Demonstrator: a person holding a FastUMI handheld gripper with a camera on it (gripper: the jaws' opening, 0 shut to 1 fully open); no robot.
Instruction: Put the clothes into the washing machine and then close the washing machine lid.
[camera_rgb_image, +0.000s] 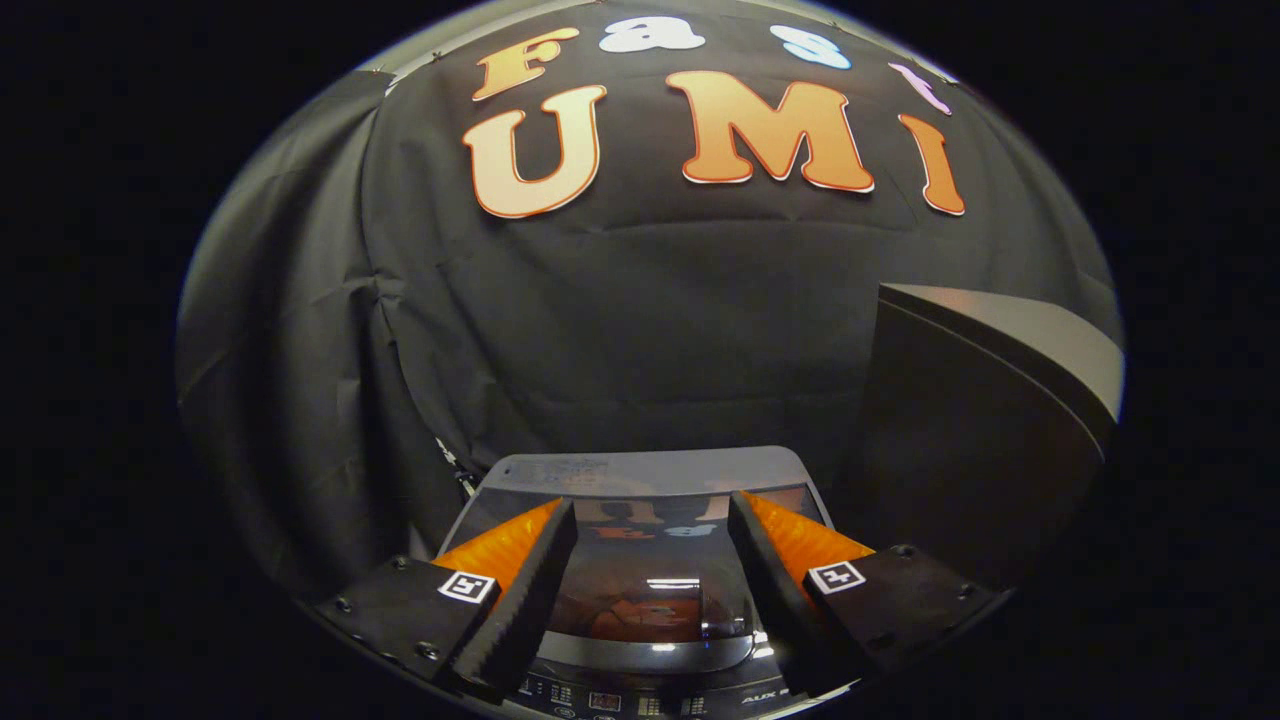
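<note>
The tool (650, 560) hangs over the washing machine (640, 690), fingers apart and holding nothing. The lid (650, 590) lies flat and closed; clothes seem to be inside, so the task looks finished.

Dark cabinet (990, 420) against black cloth (620, 330)

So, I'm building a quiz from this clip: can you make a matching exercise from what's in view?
Things:
1. glossy dark glass washing machine lid
2. gripper
3. grey box-like cabinet
4. control panel strip

States or places:
a. open, holding nothing
b. standing beyond the fingers, beside the machine
c. lying flat, closed
d. at the machine's near edge, under the fingers

Pairs: 1-c, 2-a, 3-b, 4-d
</note>
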